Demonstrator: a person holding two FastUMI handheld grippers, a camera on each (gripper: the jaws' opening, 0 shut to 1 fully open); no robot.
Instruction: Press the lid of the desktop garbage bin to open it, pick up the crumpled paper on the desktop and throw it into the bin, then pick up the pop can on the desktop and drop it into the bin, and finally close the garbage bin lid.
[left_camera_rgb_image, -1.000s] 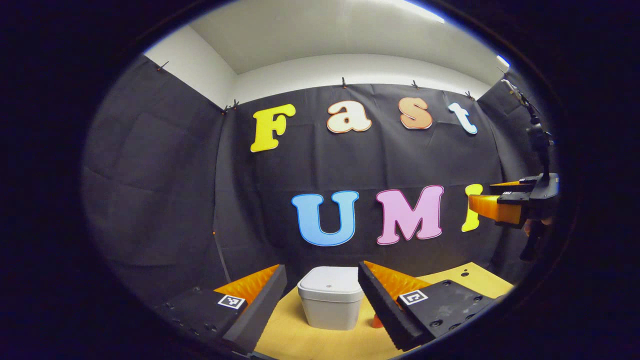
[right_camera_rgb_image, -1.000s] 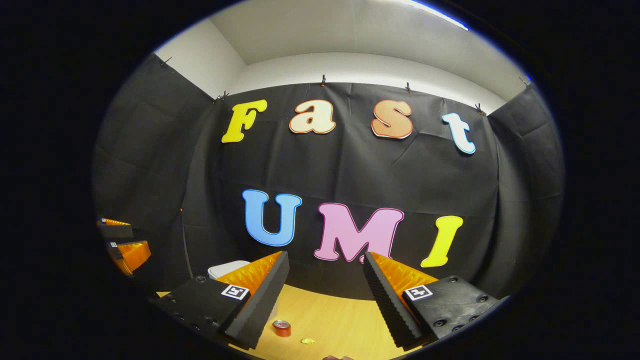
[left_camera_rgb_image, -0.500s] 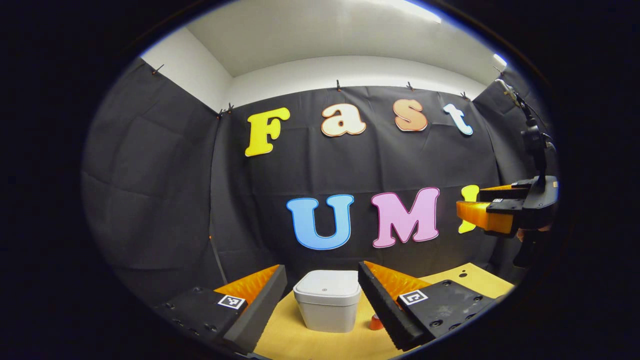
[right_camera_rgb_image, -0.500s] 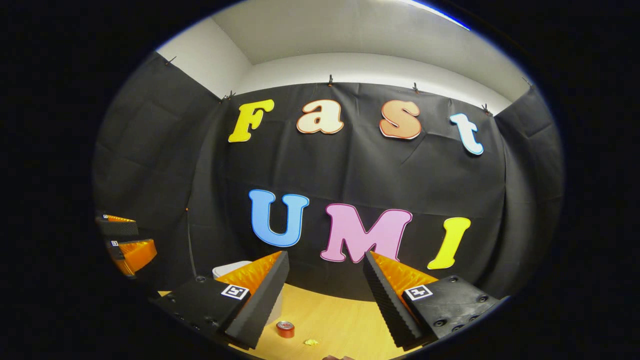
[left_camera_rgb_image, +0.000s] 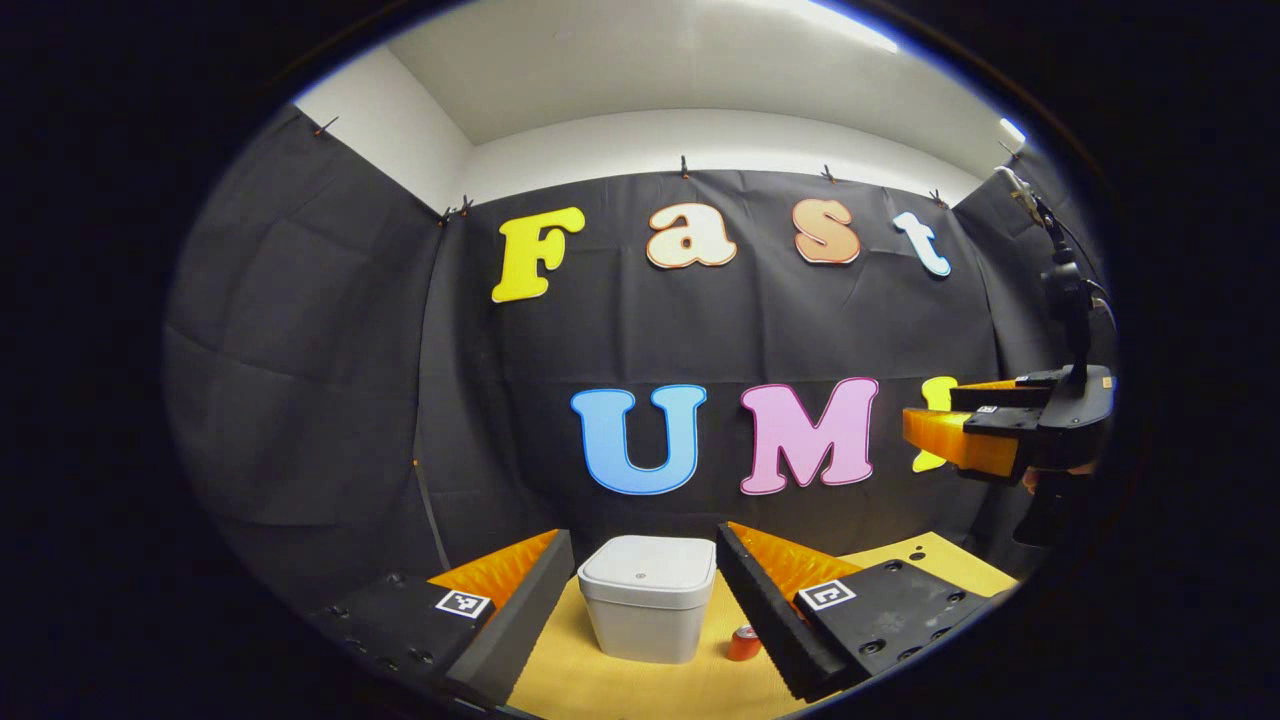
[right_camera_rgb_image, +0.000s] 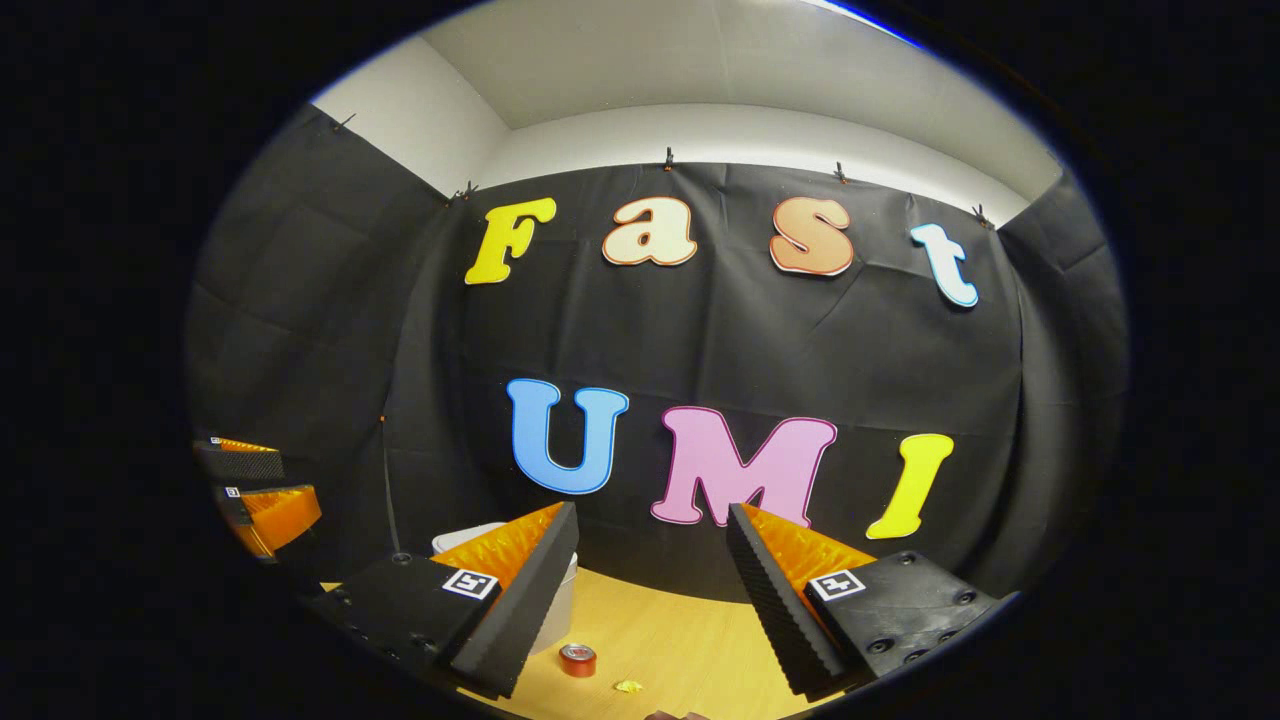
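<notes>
No legible words, brands or numbers on the objects. Square black-and-white coded markers (left_camera_rgb_image: 463, 603) stuck on the flat top of each finger of the left gripper (left_camera_rgb_image: 642, 535), 1 per finger, 2 in all. Same pair of coded markers (right_camera_rgb_image: 469, 583) on the right gripper (right_camera_rgb_image: 652, 512). Too small to decode. Small round mark, no lettering, at the centre of the bin lid (left_camera_rgb_image: 647, 563). Print on the pop can (right_camera_rgb_image: 577, 659) too small to make out.
</notes>
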